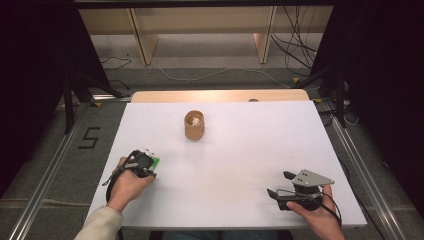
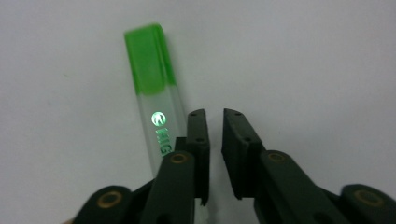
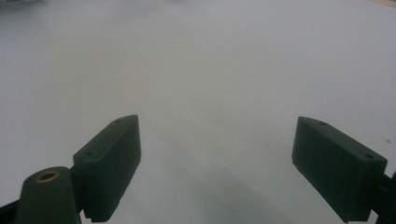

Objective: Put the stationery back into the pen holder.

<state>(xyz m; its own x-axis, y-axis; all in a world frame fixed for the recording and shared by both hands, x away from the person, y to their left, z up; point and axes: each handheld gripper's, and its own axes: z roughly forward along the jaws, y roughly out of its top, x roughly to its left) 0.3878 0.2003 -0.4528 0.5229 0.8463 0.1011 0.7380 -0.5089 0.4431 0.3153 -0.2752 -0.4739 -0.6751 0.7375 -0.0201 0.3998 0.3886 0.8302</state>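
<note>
The white counter [image 1: 235, 165] is the largest thing in the high view, with a strip of bare wood along its far edge. On the floor to the left of the counter a black taped mark reads "5" [image 1: 89, 138]. Toward the far middle of the counter stands a tan cup [image 1: 194, 125], upright, with something pale inside that is too small to make out.

The right tool [image 1: 278, 184] sits near the counter's right front corner, held in the person's right hand [image 1: 316, 215], a grey three-cornered plate on top. Its own view shows the two black jaws spread wide, released, with bare white counter between them and nothing held.

The left tool [image 1: 150, 167] is near the counter's left front part, well apart from the cup, gripped by the left hand [image 1: 126, 185]. From above, just a bit of green peeks out beside it. The left gripper view makes this out as a clear marker with a green cap [image 2: 156, 98], lying flat on the counter and printed with a round logo and the letters "HIG", the rest hidden. The jaws stand nearly closed with a narrow gap, empty; the marker lies just outside the left jaw.
</note>
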